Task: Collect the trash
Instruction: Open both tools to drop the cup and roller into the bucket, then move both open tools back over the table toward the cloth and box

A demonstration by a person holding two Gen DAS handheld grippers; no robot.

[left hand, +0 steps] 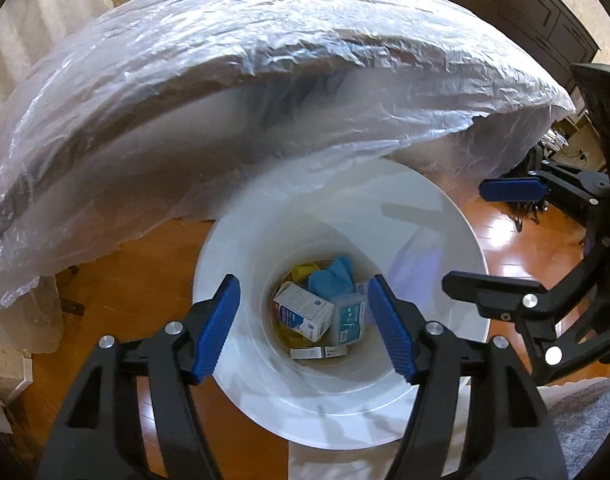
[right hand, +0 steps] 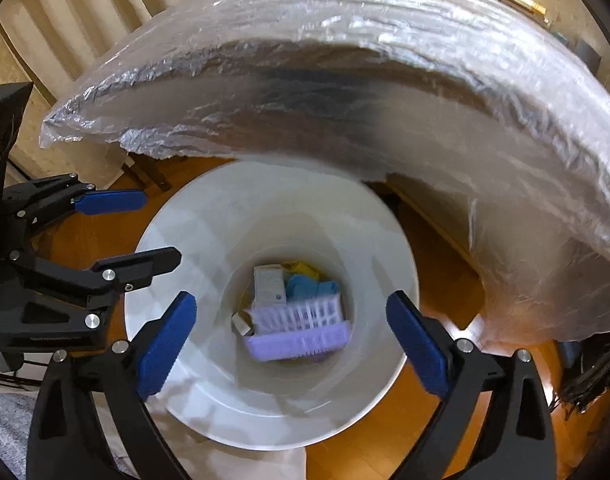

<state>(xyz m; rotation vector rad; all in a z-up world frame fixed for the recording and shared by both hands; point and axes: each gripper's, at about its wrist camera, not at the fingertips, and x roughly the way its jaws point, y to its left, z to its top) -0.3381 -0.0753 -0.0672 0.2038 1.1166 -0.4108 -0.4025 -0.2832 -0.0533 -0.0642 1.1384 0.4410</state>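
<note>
Two grippers — left, right — jaws released over one bin.

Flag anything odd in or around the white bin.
A blurred purple basket shows inside the white bin only in the right wrist view; the left view shows just boxes and cloths. Nothing spilled.

A white bin is standing on the wooden floor beside a plastic-covered counter.
</note>
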